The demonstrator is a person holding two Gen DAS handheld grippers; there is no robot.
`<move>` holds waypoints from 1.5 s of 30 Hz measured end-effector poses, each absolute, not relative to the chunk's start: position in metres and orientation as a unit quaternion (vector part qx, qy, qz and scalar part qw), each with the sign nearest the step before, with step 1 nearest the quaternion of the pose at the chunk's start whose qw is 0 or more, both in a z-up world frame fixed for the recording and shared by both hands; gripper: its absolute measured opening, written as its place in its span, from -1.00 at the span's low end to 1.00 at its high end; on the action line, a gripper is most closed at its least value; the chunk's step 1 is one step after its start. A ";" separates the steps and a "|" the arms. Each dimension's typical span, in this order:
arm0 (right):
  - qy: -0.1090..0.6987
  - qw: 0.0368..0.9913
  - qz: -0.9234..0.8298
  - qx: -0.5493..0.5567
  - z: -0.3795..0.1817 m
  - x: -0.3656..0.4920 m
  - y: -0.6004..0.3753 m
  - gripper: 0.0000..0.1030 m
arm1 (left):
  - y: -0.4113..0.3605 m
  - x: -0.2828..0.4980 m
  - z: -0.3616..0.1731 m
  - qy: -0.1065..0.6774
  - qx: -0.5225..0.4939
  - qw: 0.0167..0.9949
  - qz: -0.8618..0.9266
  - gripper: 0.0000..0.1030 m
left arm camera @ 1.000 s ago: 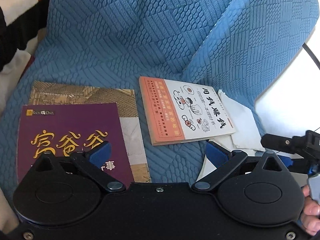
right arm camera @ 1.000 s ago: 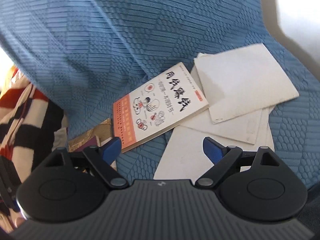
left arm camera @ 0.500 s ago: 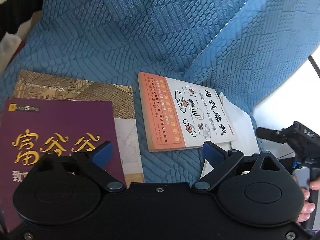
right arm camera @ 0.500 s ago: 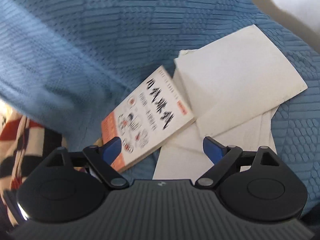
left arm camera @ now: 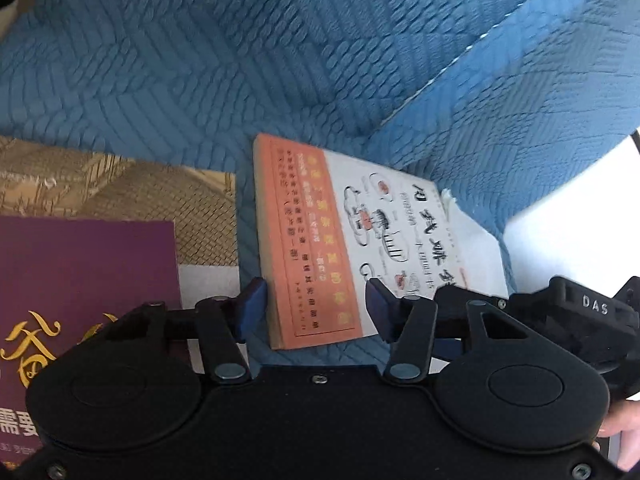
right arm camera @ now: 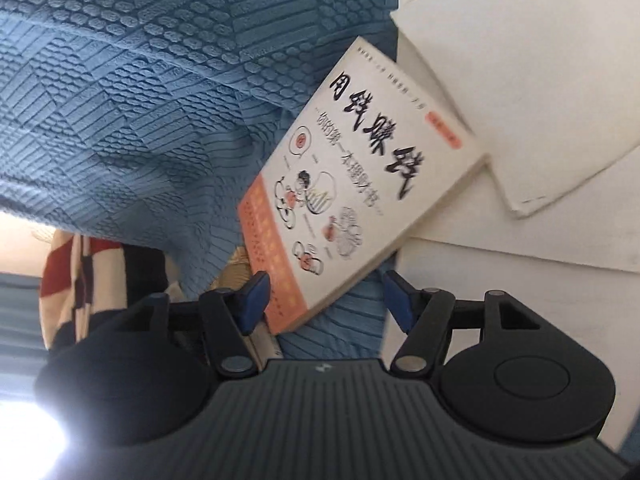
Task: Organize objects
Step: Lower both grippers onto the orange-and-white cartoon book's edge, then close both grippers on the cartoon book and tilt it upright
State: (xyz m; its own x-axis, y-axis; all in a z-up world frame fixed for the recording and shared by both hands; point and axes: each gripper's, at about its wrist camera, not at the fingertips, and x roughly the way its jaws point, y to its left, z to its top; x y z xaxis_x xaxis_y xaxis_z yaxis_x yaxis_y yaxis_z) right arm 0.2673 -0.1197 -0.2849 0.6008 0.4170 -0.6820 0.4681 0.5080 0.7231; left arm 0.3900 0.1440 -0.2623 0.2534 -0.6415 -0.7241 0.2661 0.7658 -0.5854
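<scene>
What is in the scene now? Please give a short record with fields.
surface: blue quilted cover
centre: orange-and-white book, lying flat
left: purple book on a gold-patterned book
right: white papers, partly under the orange-and-white book
left gripper: closing, book's near edge between the jaws, not gripped
right gripper: closing, same book's corner between the jaws

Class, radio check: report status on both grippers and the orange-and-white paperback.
Left gripper closing, astride the orange-and-white paperback's near edge, pads not touching. Right gripper closing at its corner, empty. Paperback flat on blue quilted cover, overlapping white paper sheets.
</scene>
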 end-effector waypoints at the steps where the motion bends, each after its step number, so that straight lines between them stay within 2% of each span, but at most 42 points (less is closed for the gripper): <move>1: 0.446 0.742 -0.017 0.500 -0.287 0.269 -0.119 0.26 | 0.144 0.391 -0.263 0.538 -0.178 0.770 -0.293 0.00; 7: 0.438 0.727 -0.019 0.529 -0.302 0.276 -0.108 0.27 | 0.156 0.400 -0.270 0.552 -0.224 0.751 -0.286 -0.08; 19: 0.371 0.737 -0.076 0.559 -0.303 0.255 -0.090 0.29 | 0.153 0.398 -0.272 0.546 -0.210 0.755 -0.296 -0.08; 21: 0.366 0.746 -0.090 0.549 -0.301 0.251 -0.086 0.22 | 0.153 0.396 -0.273 0.546 -0.211 0.754 -0.299 -0.08; 25: 0.360 0.752 -0.112 0.540 -0.297 0.246 -0.086 0.22 | 0.150 0.394 -0.276 0.553 -0.217 0.740 -0.317 -0.09; 31: 0.349 0.734 -0.138 0.565 -0.303 0.241 -0.097 0.24 | 0.147 0.395 -0.291 0.580 -0.275 0.688 -0.338 -0.23; 45: 0.287 0.726 -0.111 0.614 -0.306 0.239 -0.106 0.32 | 0.155 0.400 -0.287 0.569 -0.360 0.640 -0.370 -0.23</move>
